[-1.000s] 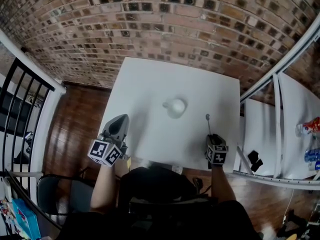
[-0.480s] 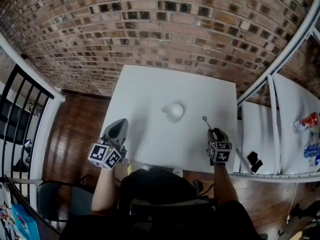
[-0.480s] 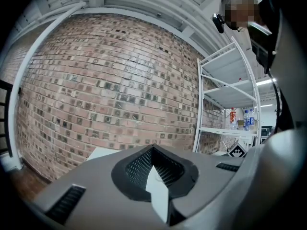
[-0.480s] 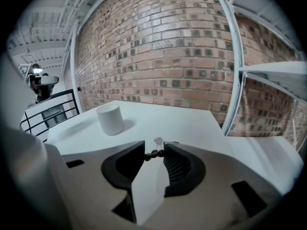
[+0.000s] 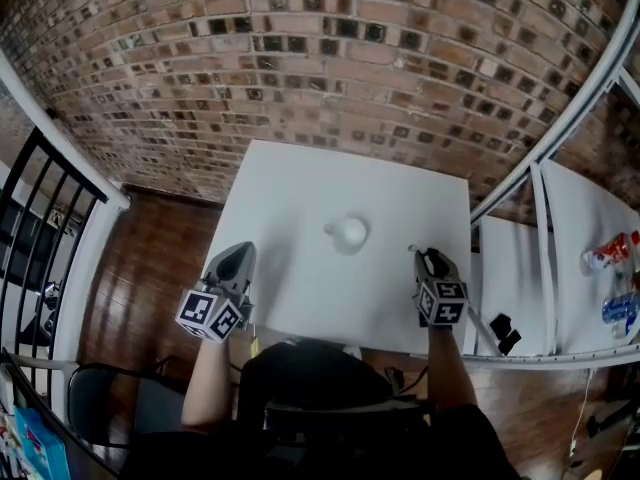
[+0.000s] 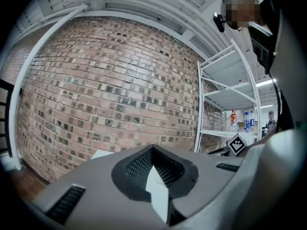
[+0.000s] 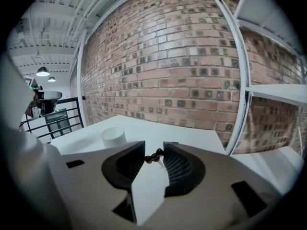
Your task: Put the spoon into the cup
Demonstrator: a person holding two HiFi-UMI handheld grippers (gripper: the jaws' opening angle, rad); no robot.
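A white cup stands near the middle of the white table; in the right gripper view the cup lies ahead to the left. My right gripper hovers over the table's right side, right of the cup. It is shut on the spoon's dark beaded handle, its jaws still closing a little. The spoon's bowl end sticks out ahead of the right gripper. My left gripper is at the table's left edge, shut and holding nothing; in its own view the left gripper faces the brick wall.
A white metal rack stands right of the table, with bottles and a small black object on its shelf. A black railing runs at the left and a chair sits at the lower left. A brick wall backs the table.
My right gripper has risen with the spoon, lifting it off the table and carrying it a little farther back. The left gripper and the cup have stayed put.
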